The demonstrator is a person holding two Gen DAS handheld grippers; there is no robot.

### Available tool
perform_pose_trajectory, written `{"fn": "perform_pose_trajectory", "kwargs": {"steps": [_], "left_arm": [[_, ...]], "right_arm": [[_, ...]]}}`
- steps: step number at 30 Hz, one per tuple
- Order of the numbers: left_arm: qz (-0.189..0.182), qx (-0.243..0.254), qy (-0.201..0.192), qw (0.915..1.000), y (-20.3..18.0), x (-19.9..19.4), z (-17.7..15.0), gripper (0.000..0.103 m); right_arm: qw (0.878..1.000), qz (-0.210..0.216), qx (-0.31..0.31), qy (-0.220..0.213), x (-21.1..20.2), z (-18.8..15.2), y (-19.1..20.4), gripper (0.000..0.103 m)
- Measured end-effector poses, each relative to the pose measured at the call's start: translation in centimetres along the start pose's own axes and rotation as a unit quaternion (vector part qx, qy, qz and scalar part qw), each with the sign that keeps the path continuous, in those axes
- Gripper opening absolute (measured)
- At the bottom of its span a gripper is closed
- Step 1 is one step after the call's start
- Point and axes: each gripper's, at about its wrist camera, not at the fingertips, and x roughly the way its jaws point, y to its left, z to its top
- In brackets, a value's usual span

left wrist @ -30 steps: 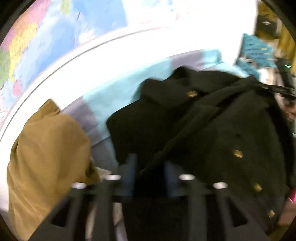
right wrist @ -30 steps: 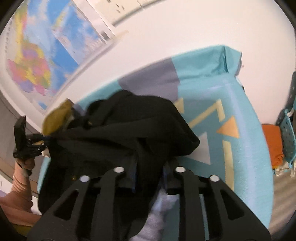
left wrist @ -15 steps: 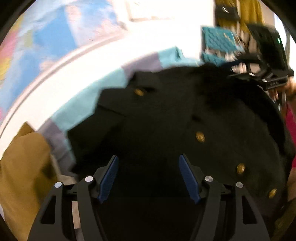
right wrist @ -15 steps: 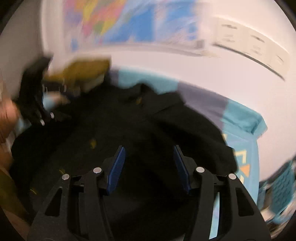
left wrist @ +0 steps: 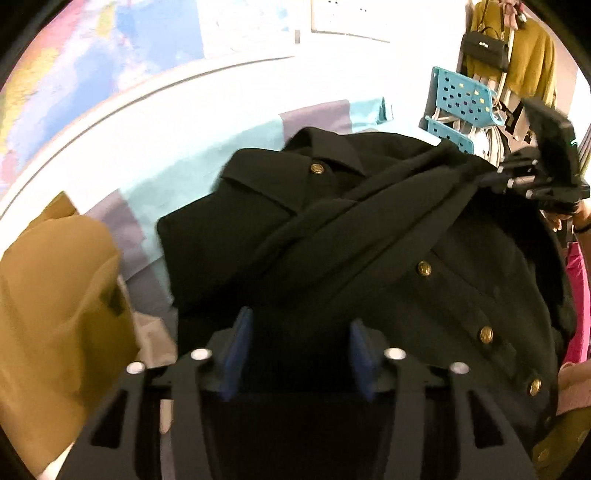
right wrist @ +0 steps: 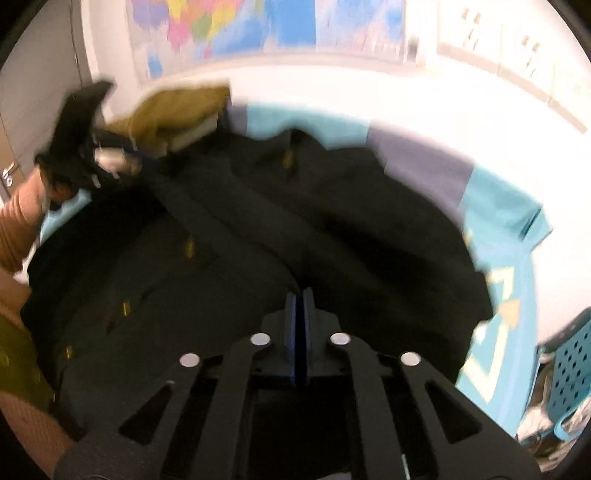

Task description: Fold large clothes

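a black coat [left wrist: 369,258] with brass buttons [left wrist: 424,268] is spread over a turquoise and grey patterned cover [left wrist: 177,184] that lies against a white wall; in the left wrist view its collar [left wrist: 325,151] is seen at the far end, near the wall, and one sleeve [left wrist: 388,218] is drawn diagonally across the chest from the lower left toward the upper right; the far end of that sleeve is met by the right gripper [left wrist: 495,179], seen there at the right edge of the view; in the right wrist view the same sleeve [right wrist: 236,229] runs up to the left from the right gripper [right wrist: 299,295], whose blue pads [right wrist: 291,314] are seen almost together, closing on a thin fold of the black cloth that is pinched between them; the view is blurred, so the exact edge gripped cannot be told; the left gripper [left wrist: 299,332] is held over the lower part of the coat with its blue pads [left wrist: 238,339] set well apart and closing; black cloth is seen between them, but it cannot be told whether it is pressed by the pads; a mustard-brown garment [left wrist: 55,314] is lying just beside the coat, on the left in the left wrist view; a blue perforated plastic rack [left wrist: 461,99] is seen beyond the cover, and a black handbag [left wrist: 484,48] is hung above it; a coloured wall map [right wrist: 236,29] is fixed to the wall.
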Motion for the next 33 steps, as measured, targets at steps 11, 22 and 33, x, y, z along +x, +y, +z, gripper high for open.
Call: {"fn": "perform_pose_trajectory", "kwargs": {"steps": [11, 22, 33], "left_arm": [[0.046, -0.074, -0.041, 0.9954, 3.3, -6.9, -7.6, 0.073], [-0.010, -0.070, -0.020, 0.9973, -1.4, -6.2, -10.8, 0.085], [0.096, -0.159, -0.043, 0.9817, 5.1, -9.0, -10.3, 0.003]], "right_arm": [[0.995, 0.060, 0.024, -0.078, -2.6, 2.2, 3.3, 0.053], [0.988, 0.127, -0.060, -0.058, 2.4, 5.4, 14.5, 0.062], [0.992, 0.099, -0.072, -0.029, 8.8, 9.1, 16.0, 0.018]]}}
